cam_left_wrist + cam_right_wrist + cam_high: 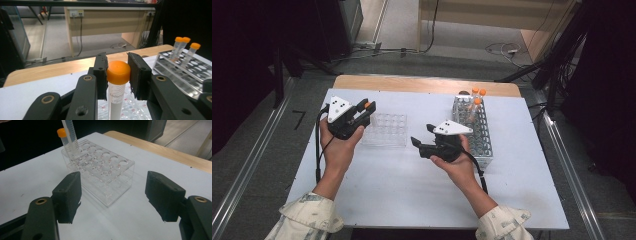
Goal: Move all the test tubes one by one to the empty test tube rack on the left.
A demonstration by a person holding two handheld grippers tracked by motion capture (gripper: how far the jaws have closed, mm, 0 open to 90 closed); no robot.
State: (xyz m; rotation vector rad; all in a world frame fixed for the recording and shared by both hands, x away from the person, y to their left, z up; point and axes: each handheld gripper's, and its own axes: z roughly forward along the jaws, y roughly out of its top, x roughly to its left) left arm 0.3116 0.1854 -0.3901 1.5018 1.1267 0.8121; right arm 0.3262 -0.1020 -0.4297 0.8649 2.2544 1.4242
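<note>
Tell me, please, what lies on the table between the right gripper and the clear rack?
Nothing: in the right gripper view, bare white table runs from the open right gripper to the clear rack. The high view agrees.

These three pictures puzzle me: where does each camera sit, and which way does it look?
High view: above the person's side, looking down on the white table; both forearms, left gripper and right gripper show.
Left gripper view: on the left gripper, facing the metal rack; jaws clamp an orange-capped clear tube.
Right gripper view: on the right gripper, jaws apart, facing the clear plastic rack.
Shared: the held tube.
</note>
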